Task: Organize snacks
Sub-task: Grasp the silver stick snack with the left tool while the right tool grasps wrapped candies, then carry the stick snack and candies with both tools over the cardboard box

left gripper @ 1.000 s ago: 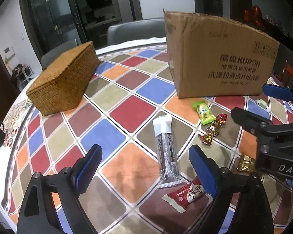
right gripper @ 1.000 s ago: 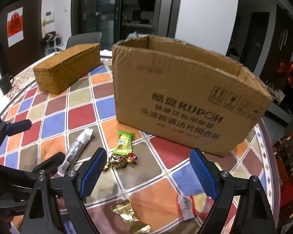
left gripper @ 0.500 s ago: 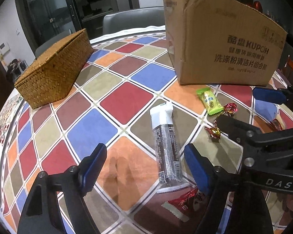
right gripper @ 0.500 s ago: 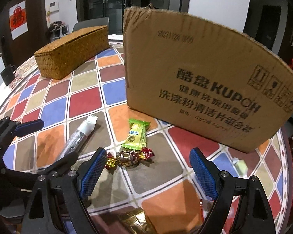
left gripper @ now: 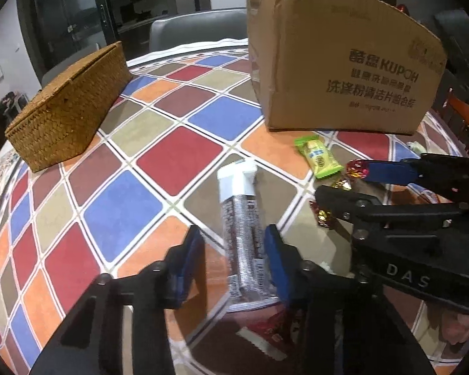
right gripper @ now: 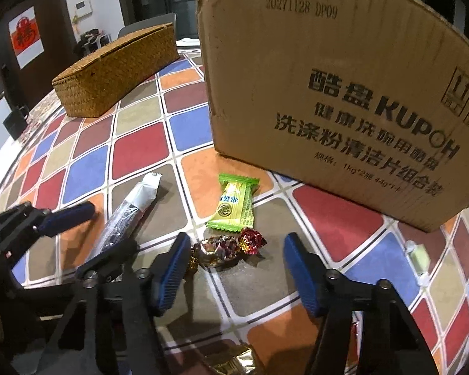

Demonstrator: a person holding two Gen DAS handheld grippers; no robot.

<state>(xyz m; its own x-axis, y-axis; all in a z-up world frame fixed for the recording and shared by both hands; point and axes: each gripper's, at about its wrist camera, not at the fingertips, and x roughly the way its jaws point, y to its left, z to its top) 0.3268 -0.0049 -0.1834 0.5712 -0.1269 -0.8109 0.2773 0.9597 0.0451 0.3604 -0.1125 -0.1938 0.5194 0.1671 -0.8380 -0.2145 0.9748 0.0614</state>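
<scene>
Both claws closing: left claw (left gripper: 234, 259) around crinkly foil bar (left gripper: 245, 247), right claw (right gripper: 234, 268) around twisted-foil candy (right gripper: 228, 247).

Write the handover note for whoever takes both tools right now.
Left tool: jaws closing around the long silver snack bar on the table, not gripped yet.
Right tool: jaws closing over the foil candy, pads not on it.
The green packet lies before the cardboard box; the wicker box stands apart.
Done: nothing visibly stored. Left: every snack.
</scene>
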